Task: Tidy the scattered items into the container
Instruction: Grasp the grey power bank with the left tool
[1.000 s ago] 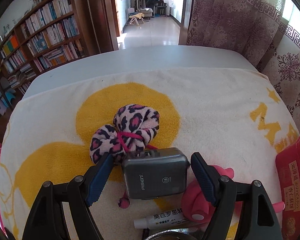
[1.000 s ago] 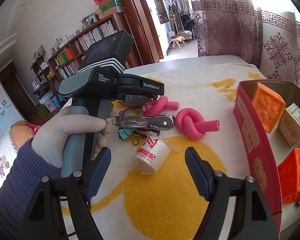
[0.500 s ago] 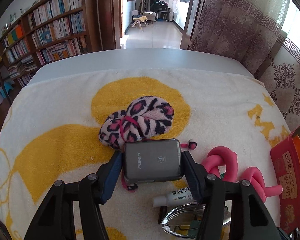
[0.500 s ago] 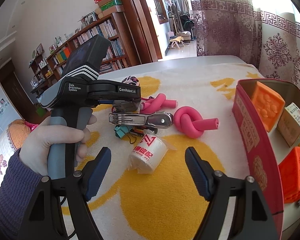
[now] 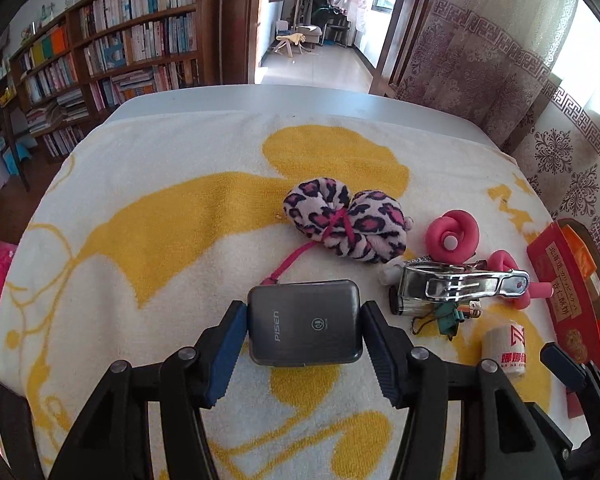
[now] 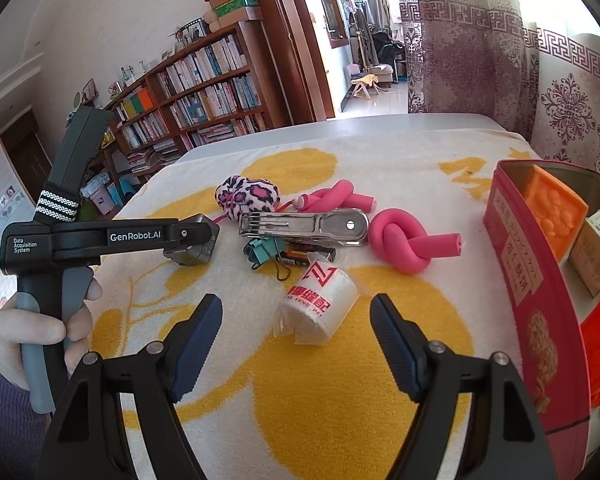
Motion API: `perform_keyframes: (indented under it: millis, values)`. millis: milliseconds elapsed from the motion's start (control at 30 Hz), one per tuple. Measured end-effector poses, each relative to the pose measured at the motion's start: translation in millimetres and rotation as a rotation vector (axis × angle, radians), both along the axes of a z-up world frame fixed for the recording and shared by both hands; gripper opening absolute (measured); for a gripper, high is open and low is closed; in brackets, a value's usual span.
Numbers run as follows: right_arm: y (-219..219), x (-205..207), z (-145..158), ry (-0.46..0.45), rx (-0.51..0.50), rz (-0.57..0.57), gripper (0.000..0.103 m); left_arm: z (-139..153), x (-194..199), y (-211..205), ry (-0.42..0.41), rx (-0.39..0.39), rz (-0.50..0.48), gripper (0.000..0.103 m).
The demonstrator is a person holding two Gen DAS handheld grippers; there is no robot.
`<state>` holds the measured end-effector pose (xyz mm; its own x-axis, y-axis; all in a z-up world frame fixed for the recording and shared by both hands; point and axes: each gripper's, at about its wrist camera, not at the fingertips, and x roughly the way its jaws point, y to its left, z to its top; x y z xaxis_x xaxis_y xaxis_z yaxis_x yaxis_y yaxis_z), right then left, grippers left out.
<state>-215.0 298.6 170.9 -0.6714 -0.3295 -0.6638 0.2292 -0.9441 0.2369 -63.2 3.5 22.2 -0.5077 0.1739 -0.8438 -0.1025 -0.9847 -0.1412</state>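
The left claw [image 5: 303,330] pinches a grey Pisen power bank [image 5: 303,323] by its two short sides, its jaws closing the last little bit onto it, holding it just above the yellow-and-cream towel [image 5: 172,216] that covers the worktop. To do this step well, the grip probably needs to stay square on the flat sides so the smooth case does not slip, and the carry should pass above the clutter: a leopard-print plush bow [image 5: 346,222], a steel hole punch [image 5: 456,288] and a white tape roll [image 5: 504,352]. The red tin [image 6: 516,272], the container, stands at the towel's right edge, well apart, already holding orange blocks.

The left claw points steeply down. The person's hand [image 6: 40,320], in a purple sleeve, wraps its handle. The right claw [image 6: 296,320] hangs spread and empty, angled down above the tape roll.
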Motion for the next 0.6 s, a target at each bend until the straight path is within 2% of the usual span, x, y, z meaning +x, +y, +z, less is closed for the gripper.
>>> perform_keyframes:
  millis: [300,467,600]
  values:
    - [-19.6,-2.6,8.9,0.014,0.026,0.042,0.080,3.0,26.5,-31.2,0.013,0.059,0.058,0.060]
    - [-35.6,-18.5,13.9,-0.009,0.027,0.066,0.080,5.8,31.8,-34.1,0.042,0.063,0.063,0.060]
    - [-52.5,-40.1,19.6,-0.002,0.066,0.075,0.080,5.7,33.6,-36.7,0.047,0.077,0.061,0.060]
